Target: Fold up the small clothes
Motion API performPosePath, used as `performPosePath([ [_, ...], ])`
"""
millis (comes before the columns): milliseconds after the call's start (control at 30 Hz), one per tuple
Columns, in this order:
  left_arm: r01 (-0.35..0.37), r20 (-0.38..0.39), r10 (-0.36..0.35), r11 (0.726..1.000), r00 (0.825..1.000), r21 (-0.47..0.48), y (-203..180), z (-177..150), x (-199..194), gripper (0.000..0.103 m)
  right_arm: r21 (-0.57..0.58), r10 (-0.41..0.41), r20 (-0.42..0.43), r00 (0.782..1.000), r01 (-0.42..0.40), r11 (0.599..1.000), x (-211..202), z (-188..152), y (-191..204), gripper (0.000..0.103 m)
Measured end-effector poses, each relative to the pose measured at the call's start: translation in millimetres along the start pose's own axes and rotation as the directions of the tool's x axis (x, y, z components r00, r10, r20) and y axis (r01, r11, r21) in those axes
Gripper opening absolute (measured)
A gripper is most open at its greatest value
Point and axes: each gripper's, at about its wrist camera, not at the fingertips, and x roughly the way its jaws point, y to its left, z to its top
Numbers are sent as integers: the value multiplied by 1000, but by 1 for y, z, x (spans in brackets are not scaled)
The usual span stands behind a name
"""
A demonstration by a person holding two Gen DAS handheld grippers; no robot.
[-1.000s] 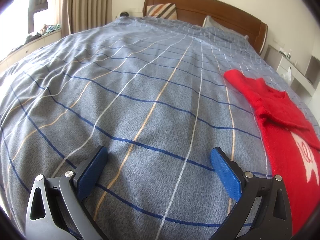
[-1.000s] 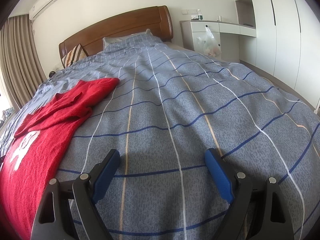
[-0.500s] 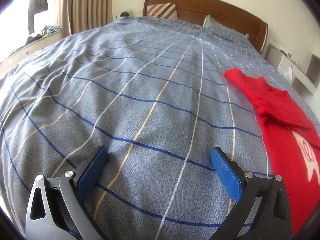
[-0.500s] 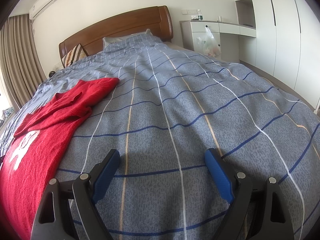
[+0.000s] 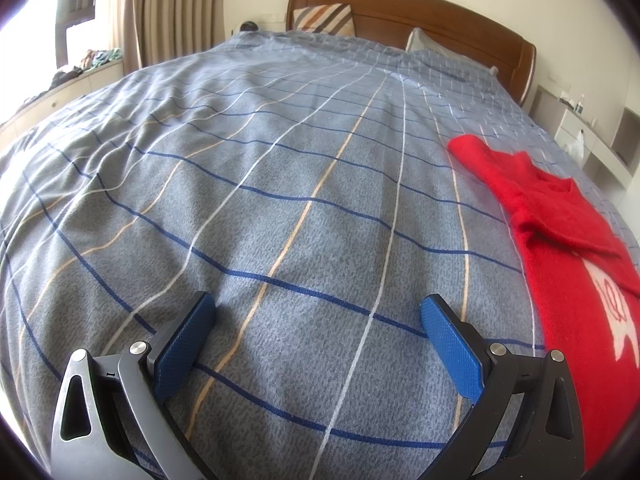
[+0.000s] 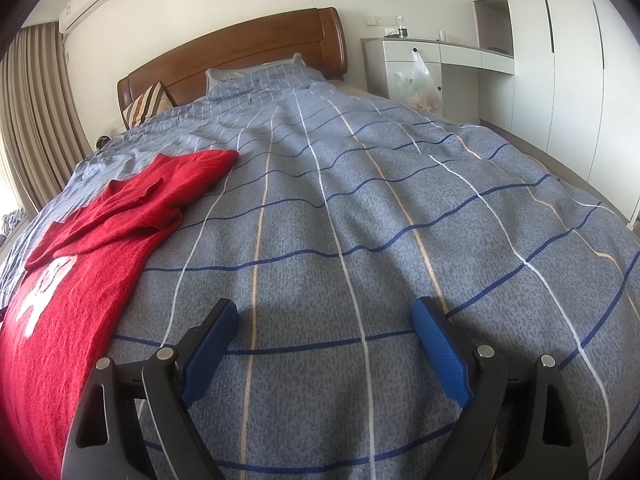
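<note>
A red knit sweater (image 5: pixel 568 256) with a white motif lies flat on the grey checked bedspread (image 5: pixel 280 184), at the right edge of the left wrist view. It also shows at the left of the right wrist view (image 6: pixel 88 264), with a sleeve folded across its upper part. My left gripper (image 5: pixel 318 320) is open and empty, low over bare bedspread to the left of the sweater. My right gripper (image 6: pixel 324 320) is open and empty, low over bare bedspread (image 6: pixel 380 216) to the right of the sweater.
A wooden headboard (image 5: pixel 420 16) with a striped cushion (image 5: pixel 324 18) and a pillow stands at the far end. Curtains (image 5: pixel 172 8) and a window ledge are on the left. White cabinets (image 6: pixel 560 60) and a hanging plastic bag (image 6: pixel 418 84) are on the right.
The left wrist view has shifted slightly, so the sweater sits a little further right in it. The right gripper has not moved. Both grippers stay open.
</note>
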Motion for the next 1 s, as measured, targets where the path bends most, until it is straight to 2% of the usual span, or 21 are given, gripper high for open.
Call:
performPosePath([
  [67, 13, -53, -12, 1000, 999, 14, 0, -1, -15, 101, -28, -17, -55, 998, 16, 999, -1, 9, 4, 89],
  [133, 102, -63, -100, 995, 993, 22, -3, -13, -46, 101, -43, -28, -75, 997, 25, 999, -17, 15, 8, 88],
  [167, 153, -79, -151, 988, 985, 30, -6, -22, -60, 101, -42, 4, -58, 998, -7, 999, -33, 17, 11, 88],
  [233, 237, -165, -226, 970, 960, 54, -16, -43, -79, 101, -54, 107, -61, 992, -110, 992, -63, 13, 22, 88],
  [333, 294, -286, -260, 952, 922, 82, -35, -80, -92, 101, -86, 233, -187, 954, -252, 964, -91, -9, 48, 88],
  [400, 278, -323, -234, 955, 917, 99, -41, -98, -94, 101, -93, 273, -283, 919, -309, 946, -100, -30, 63, 88],
  [433, 269, -325, -222, 957, 919, 106, -42, -102, -97, 101, -110, 262, -313, 913, -309, 945, -102, -40, 71, 88],
  [467, 266, -318, -220, 958, 922, 109, -43, -103, -99, 101, -148, 221, -329, 918, -281, 948, -105, -47, 78, 88],
  [567, 270, -304, -230, 958, 925, 96, -42, -100, -102, 101, -282, 59, -295, 954, -146, 948, -115, -58, 97, 88],
  [600, 267, -304, -227, 959, 925, 94, -42, -100, -103, 101, -294, 32, -282, 959, -118, 948, -118, -59, 99, 88],
  [733, 239, -306, -198, 966, 931, 102, -40, -102, -102, 101, -277, -8, -278, 961, -72, 958, -118, -55, 102, 88],
  [867, 222, -295, -182, 969, 938, 108, -38, -105, -105, 101, -327, -79, -259, 963, -10, 945, -118, -55, 107, 88],
  [1000, 214, -296, -171, 970, 940, 120, -39, -107, -106, 101, -347, -104, -241, 965, 15, 938, -119, -55, 107, 88],
])
